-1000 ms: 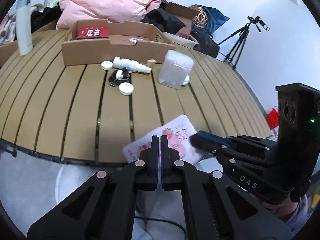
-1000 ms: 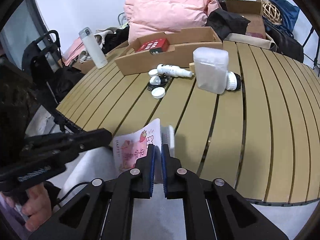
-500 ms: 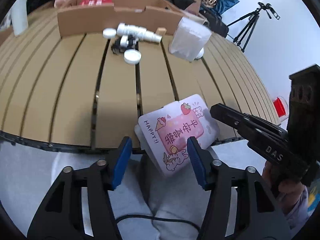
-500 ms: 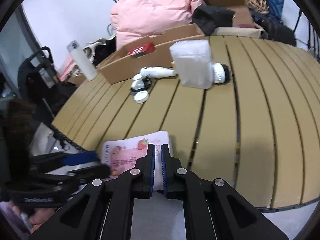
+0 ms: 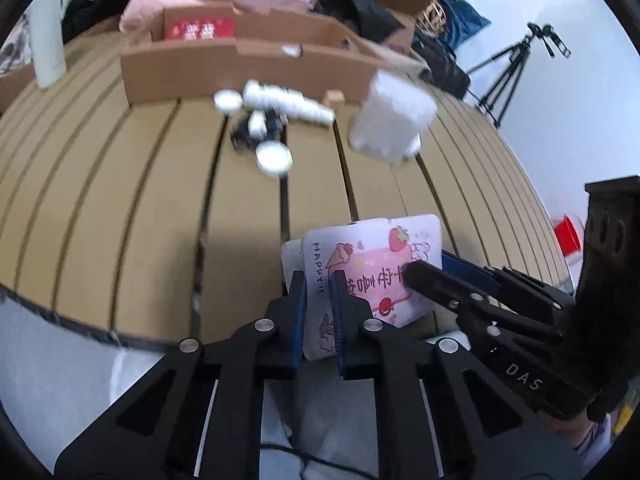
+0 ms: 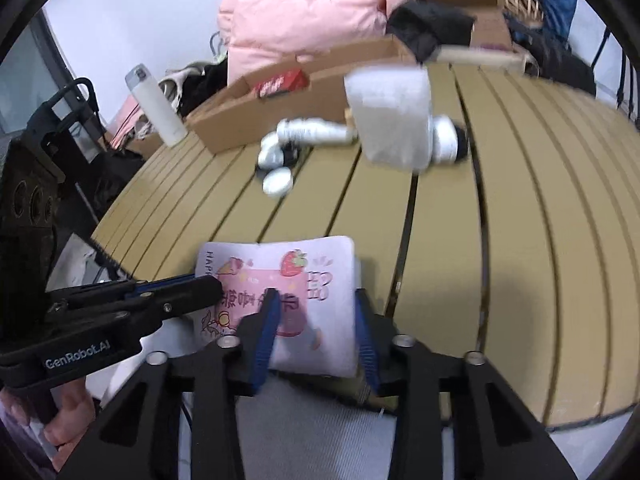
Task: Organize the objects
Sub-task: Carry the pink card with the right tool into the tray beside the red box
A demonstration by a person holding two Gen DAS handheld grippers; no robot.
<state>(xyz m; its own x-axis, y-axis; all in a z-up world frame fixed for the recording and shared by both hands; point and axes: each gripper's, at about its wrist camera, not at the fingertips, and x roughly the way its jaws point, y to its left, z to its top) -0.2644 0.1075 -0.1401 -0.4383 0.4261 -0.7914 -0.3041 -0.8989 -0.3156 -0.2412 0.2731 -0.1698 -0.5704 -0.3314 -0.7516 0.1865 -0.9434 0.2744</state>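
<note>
Left hand-held gripper (image 5: 319,276) on pink card (image 5: 372,276)

worktop (image 5: 100,208): tan slats with dark gaps
far side: long box (image 5: 248,66), tall white bottle (image 6: 154,106)
middle: white tube (image 6: 316,132), two round lids (image 5: 274,156), clear tub (image 6: 390,116)
near edge: pink card (image 6: 280,280)

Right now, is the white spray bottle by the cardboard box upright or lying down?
Lying down. The white spray bottle rests on its side on the slatted table, in front of the cardboard box.
</note>
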